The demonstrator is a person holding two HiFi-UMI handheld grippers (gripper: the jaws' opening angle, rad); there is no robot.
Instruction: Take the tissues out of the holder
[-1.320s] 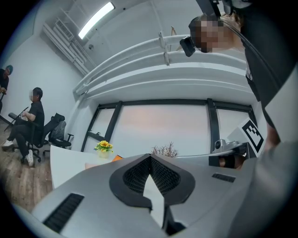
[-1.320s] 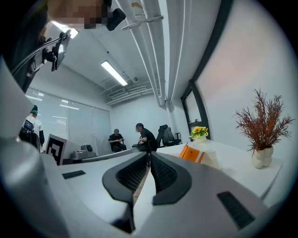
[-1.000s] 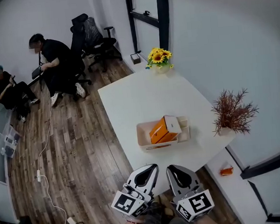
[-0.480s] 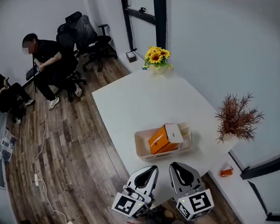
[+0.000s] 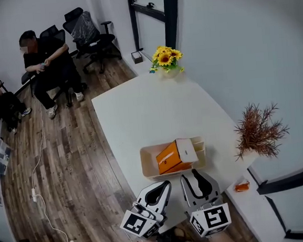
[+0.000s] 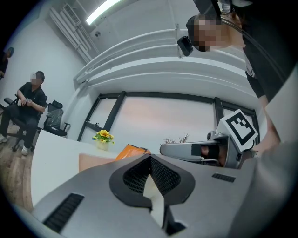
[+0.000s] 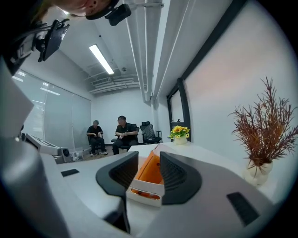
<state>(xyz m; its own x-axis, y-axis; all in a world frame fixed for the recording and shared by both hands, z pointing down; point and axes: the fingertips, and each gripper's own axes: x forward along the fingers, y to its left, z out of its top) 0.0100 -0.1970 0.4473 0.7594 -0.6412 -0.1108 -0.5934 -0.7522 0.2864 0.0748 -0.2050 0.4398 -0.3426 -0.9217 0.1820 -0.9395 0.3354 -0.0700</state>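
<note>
An orange tissue box (image 5: 171, 156) with a white end flap stands tilted in a cream open holder (image 5: 149, 164) near the front edge of the white table (image 5: 140, 113). Both grippers hover side by side just short of the holder, touching nothing. My left gripper (image 5: 160, 188) is shut with its tips together (image 6: 150, 157). My right gripper (image 5: 196, 176) has its jaws opening, a narrow gap with nothing in it. In the right gripper view the box (image 7: 150, 173) and holder (image 7: 145, 195) show beyond the gap of the right gripper (image 7: 148, 158). The left gripper view shows the box (image 6: 132, 150) past its tips.
A vase of sunflowers (image 5: 164, 60) stands at the table's far end and a dried reddish plant (image 5: 259, 132) at its right edge. Two seated people (image 5: 41, 61) and office chairs (image 5: 88, 34) are across the wooden floor. A cable (image 5: 38, 154) lies on the floor.
The table and holder have come closer to both grippers. The right gripper's jaws, shut before, now stand slightly apart. The left gripper stays shut.
</note>
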